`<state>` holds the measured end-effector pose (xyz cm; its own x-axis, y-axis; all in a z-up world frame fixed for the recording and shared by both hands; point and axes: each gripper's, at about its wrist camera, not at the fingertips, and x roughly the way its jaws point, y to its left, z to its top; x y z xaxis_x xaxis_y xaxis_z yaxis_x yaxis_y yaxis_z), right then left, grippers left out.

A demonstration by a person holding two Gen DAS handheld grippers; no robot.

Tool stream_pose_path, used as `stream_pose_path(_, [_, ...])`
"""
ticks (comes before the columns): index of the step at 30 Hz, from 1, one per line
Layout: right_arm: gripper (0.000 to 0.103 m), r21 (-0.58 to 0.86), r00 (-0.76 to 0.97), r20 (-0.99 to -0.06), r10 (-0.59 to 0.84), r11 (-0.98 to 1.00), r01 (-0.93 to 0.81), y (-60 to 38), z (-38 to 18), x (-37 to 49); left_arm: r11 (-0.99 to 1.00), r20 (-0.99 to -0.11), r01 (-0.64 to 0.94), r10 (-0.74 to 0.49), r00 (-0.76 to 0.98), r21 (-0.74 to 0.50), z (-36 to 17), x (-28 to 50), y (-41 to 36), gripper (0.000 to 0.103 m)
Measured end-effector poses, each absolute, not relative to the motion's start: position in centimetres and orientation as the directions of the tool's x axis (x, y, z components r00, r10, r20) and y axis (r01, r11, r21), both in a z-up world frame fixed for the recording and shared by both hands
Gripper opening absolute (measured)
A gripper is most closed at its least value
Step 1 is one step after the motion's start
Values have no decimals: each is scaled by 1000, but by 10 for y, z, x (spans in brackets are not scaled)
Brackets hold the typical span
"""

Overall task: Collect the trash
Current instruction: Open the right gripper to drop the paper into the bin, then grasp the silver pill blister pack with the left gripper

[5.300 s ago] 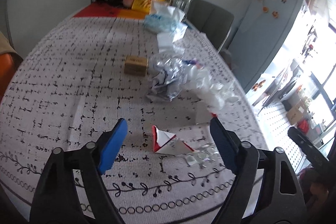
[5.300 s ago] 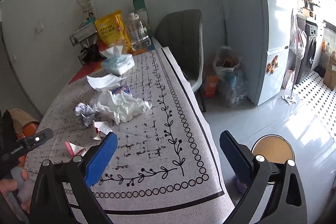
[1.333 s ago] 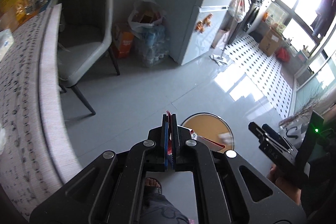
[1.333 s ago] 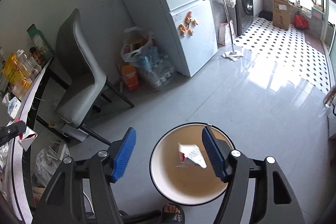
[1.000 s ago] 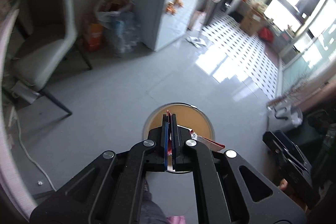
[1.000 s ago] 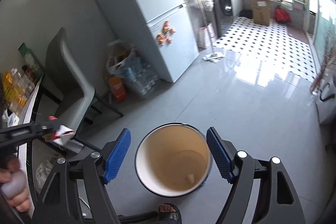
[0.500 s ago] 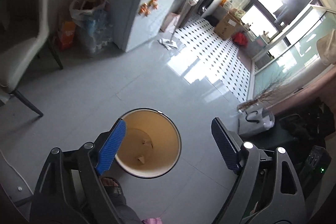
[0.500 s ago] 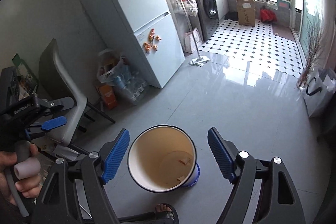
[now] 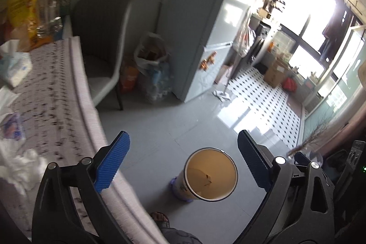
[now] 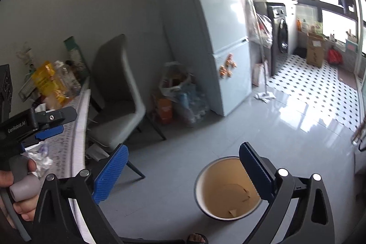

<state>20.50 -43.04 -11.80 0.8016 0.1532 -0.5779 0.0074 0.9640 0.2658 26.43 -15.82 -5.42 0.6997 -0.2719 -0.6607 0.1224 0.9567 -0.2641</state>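
Now both claws stand spread wide with nothing between their blue pads, each having just been opening. Nearest, the left gripper (image 9: 183,161) hangs above the grey floor beside the table edge, and the right gripper (image 10: 183,166) frames the same floor, one pad overlapping the rim of the round trash bin (image 10: 226,189) below. Small scraps of trash (image 10: 233,212) lie at the bin's tan bottom — the bin stands upright on the floor, a sandalled foot (image 9: 160,217) just beside it. On the patterned tablecloth (image 9: 57,93) crumpled white wrappers (image 9: 20,164) lie loose. Farther off are a grey chair (image 9: 103,42), a bagged bundle of bottles, and the pale fridge (image 10: 219,22).
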Motion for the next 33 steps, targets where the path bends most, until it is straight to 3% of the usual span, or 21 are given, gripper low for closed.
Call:
stream_pose_path(8, [95, 239, 810, -533, 243, 962, -132, -355, -92, 186, 965, -608, -34, -136, 782, -260, -36, 213, -75, 97])
stream_pose_path(13, [95, 237, 800, -520, 299, 950, -202, -316, -78, 179, 955, -559, -183, 23, 829, -233, -34, 172, -23, 97])
stream_pose_path(20, [95, 216, 784, -510, 353, 935, -281, -277, -69, 171, 933, -468, -272, 136, 873, -237, -34, 119, 15, 97])
stream_pose_path(33, [95, 190, 709, -578, 405, 911, -366, -242, -80, 165, 934, -536, -298, 151, 831, -198, -70, 61, 53, 97])
